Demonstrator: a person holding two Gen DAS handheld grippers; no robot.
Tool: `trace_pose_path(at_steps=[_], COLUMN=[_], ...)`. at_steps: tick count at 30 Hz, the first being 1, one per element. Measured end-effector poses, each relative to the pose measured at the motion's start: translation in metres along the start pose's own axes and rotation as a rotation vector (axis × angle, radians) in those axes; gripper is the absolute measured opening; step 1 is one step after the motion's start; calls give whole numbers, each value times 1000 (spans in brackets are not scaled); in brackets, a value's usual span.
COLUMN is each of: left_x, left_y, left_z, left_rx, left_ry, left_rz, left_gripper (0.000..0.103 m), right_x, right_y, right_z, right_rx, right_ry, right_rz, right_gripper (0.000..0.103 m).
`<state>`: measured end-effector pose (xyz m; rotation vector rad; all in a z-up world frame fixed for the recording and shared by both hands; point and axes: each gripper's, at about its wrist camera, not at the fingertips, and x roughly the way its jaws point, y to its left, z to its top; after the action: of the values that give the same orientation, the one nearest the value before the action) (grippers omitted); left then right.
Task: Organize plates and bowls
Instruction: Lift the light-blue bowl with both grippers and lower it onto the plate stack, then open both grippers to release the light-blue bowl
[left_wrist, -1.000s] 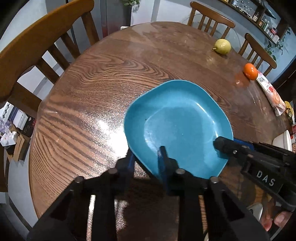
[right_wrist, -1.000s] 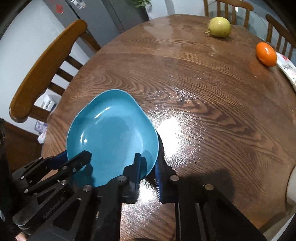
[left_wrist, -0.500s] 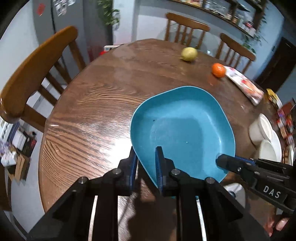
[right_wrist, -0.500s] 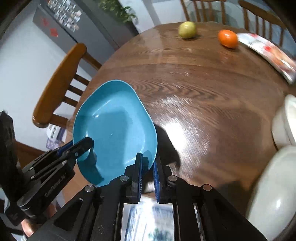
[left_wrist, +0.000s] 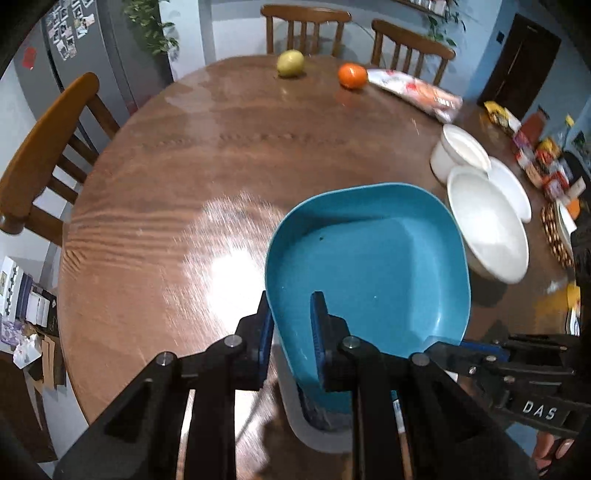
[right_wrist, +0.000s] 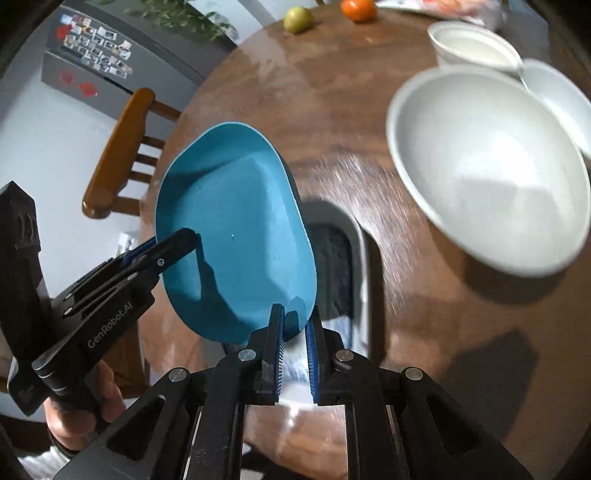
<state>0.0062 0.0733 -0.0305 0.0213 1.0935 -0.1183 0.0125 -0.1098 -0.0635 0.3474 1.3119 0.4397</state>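
Observation:
A blue plate (left_wrist: 369, 266) hangs in the air over the near edge of the round wooden table (left_wrist: 207, 155). My left gripper (left_wrist: 291, 325) is shut on its near left rim. My right gripper (right_wrist: 295, 328) is shut on its other rim, and shows in the left wrist view (left_wrist: 447, 349). The blue plate (right_wrist: 236, 236) is tilted in the right wrist view, where the left gripper (right_wrist: 184, 240) clamps its far side. A large white bowl (left_wrist: 487, 236) (right_wrist: 487, 166), a smaller white bowl (left_wrist: 461, 153) (right_wrist: 472, 46) and a white plate (left_wrist: 513, 192) sit on the right.
A grey-rimmed object (right_wrist: 343, 258) lies under the blue plate at the table's near edge. A yellow-green fruit (left_wrist: 290, 63), an orange (left_wrist: 352, 75) and a snack bag (left_wrist: 413, 94) lie at the far side. Packets (left_wrist: 539, 162) crowd the right edge. Chairs (left_wrist: 40, 155) surround the table.
Both grippers have lifted the blue plate off the table and carried it right, toward the white bowls. The plate is now tilted. The bowls have come into full view.

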Motion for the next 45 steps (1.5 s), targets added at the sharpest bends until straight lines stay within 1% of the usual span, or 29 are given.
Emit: trace_pose_path(at_steps=[4,8,12,14,16,18,22,24,25,27,29,31,33,35,38,41,44,45], left_x=[7,11,13,15,15,13,9,7,5,1,-2,-5,-7,-9,-12,-16,-19,-20], left_y=[-4,-7,-12,-11,-9,-6,-2,0,1,1,1,0,-1,-2,-6,-9,-14,-15], left_z=[-12,-16,-19,-19,-17,-16,-13,-12,-11,-10,-9,-8,-7,-5,-3,-1,4,5], left_rx=[2,1,5,-2,-10,-19,-41,-51,-52,-51,-52,-50,-47,-40,-28,-20,-15,-14], left_ry=[43,70,77,77,70,59,43,35,28,15,4,-4,-11,-18,-27,-37,-50,-54], left_rz=[17,31,42,53,65,72,80,77,79,81,80,81,79,76,76,76,72,71], left_gripper=[18,18,21,21,24,31,35,44,46,55,57,59,65,67,77,78,85,86], right_x=[2,7,11,11,12,13,12,9,6,3,-4,-11,-19,-25,-34,-43,-52,-56], right_y=[-4,-1,6,8,12,14,19,19,18,20,18,16,13,9,3,-2,-8,-11], right_z=[-14,-23,-23,-21,-19,-18,-16,-16,-17,-17,-17,-16,-14,-12,-10,-9,-7,-6], right_rx=[-3,-43,-96,-101,-111,-114,-125,-133,-141,-152,-151,-148,-135,-119,-106,-87,-64,-55], right_ry=[26,45,52,57,66,70,73,72,66,50,27,-5,-40,-65,-89,-116,-148,-159], right_rz=[-5,-41,-106,-109,-119,-124,-139,-148,-158,-180,-182,-173,-162,-155,-170,-167,-168,-170], right_gripper=[12,13,14,18,20,21,21,21,22,28,42,43,43,44,51,51,52,52])
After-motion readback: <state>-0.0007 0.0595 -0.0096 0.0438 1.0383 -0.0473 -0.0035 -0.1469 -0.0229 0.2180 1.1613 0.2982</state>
